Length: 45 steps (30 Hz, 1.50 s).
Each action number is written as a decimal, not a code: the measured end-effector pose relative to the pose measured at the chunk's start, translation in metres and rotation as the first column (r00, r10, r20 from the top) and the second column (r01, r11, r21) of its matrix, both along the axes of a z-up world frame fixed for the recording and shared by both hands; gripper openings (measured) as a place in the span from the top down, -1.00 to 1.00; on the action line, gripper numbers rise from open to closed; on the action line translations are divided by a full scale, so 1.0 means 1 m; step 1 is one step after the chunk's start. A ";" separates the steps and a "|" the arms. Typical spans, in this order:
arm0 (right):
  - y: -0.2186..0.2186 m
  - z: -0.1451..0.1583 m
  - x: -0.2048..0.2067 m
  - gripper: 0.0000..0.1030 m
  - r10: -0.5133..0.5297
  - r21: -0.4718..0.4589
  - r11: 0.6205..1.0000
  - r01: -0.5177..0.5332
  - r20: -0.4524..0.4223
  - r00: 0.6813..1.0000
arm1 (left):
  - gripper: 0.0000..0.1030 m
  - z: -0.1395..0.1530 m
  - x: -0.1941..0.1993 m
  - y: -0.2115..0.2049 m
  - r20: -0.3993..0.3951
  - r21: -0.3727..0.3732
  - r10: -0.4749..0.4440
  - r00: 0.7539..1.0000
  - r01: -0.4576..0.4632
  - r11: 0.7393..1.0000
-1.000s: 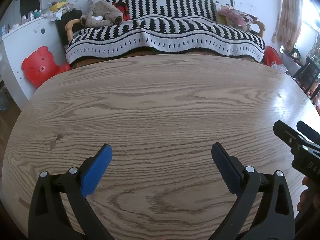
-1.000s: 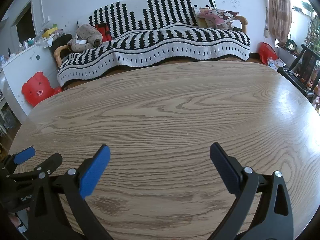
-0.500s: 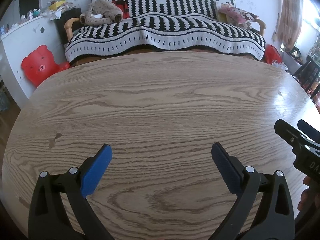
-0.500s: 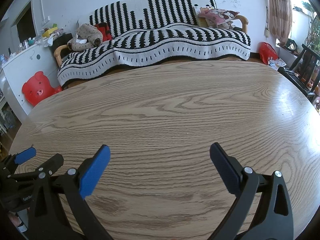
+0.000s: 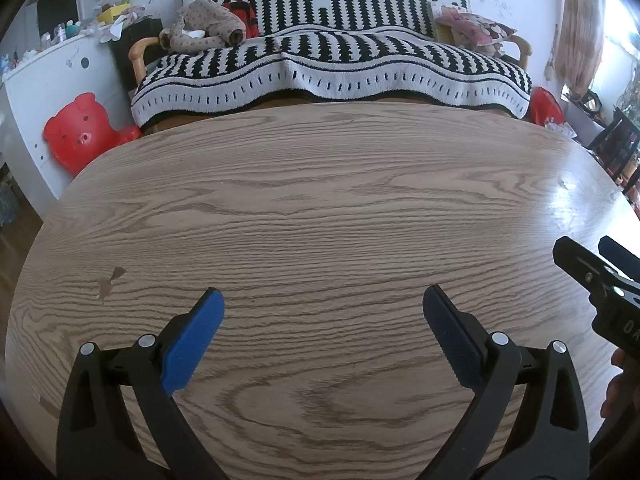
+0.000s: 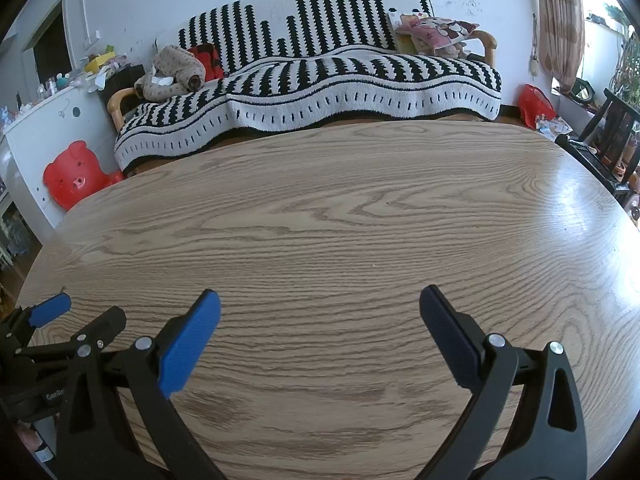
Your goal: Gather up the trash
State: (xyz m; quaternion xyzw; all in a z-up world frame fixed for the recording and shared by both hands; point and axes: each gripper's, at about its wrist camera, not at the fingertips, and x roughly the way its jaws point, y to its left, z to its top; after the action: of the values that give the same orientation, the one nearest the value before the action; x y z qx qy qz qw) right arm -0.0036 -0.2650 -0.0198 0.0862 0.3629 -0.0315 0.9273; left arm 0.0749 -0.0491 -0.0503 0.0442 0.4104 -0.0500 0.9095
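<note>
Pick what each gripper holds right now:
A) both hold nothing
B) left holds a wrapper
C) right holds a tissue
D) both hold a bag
A: the left gripper and the right gripper are both spread wide open, with only bare wooden table showing between their blue pads.

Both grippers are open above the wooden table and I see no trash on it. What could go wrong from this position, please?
1. No trash shows on the table, so a grasp now would likely close on nothing; the views may need to turn elsewhere.
2. The right gripper and the left gripper are side by side and close together; a sideways swing could knock them together.
3. Both hang low over the wood, so a dip could scrape it.
</note>
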 end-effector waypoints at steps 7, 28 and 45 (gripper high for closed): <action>-0.001 -0.002 0.000 -0.87 0.004 0.001 1.000 -0.004 -0.001 1.000 | -0.87 -0.004 0.002 0.000 -0.022 -0.002 0.005 1.000 -0.005 1.000; 0.000 -0.003 -0.001 -0.87 0.007 -0.003 1.000 -0.007 -0.005 1.000 | -0.87 -0.008 0.003 0.000 -0.056 -0.031 0.008 0.998 -0.010 0.999; -0.004 -0.011 -0.001 -0.87 0.010 -0.025 1.000 -0.011 -0.029 1.000 | -0.87 -0.009 0.002 0.001 -0.064 -0.017 0.033 0.997 -0.034 0.999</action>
State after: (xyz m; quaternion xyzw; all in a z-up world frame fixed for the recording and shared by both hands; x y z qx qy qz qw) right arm -0.0049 -0.2691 -0.0307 0.0722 0.3762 -0.0323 0.9231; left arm 0.0772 -0.0479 -0.0594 0.0277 0.4396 -0.0400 0.8969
